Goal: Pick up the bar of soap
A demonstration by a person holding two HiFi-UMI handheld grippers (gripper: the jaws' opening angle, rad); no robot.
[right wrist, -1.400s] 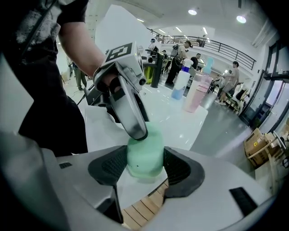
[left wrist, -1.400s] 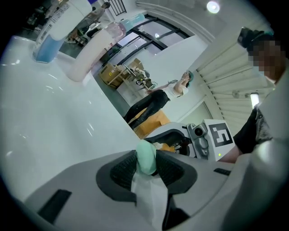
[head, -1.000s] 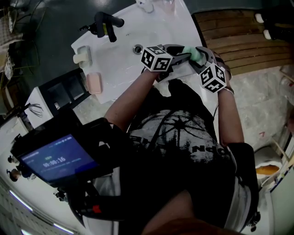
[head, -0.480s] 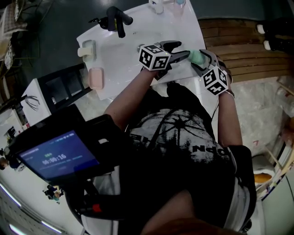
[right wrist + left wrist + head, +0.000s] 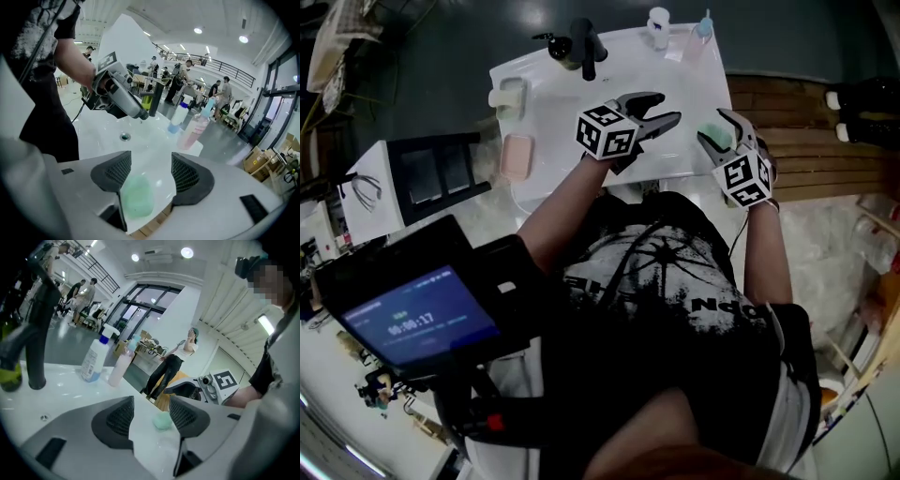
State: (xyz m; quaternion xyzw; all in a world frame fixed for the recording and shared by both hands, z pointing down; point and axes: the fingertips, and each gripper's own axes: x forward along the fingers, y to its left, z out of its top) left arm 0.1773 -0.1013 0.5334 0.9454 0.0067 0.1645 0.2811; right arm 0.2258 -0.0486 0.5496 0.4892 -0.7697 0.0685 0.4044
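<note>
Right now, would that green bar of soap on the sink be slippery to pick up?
Probably slippery: the green soap looks smooth and rounded, and the white sink under it is glossy. It looks solid, so it should keep its shape. Lying near the sink's edge, it might slide off if nudged.

The blue screen shows a timer reading 00:00:17. The upside-down lettering on the black T-shirt is not legible.

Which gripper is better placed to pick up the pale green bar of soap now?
Right. The pale green bar of soap lies between the open jaws of the right gripper, near one pad. The left gripper, also open, stands farther from it.
</note>
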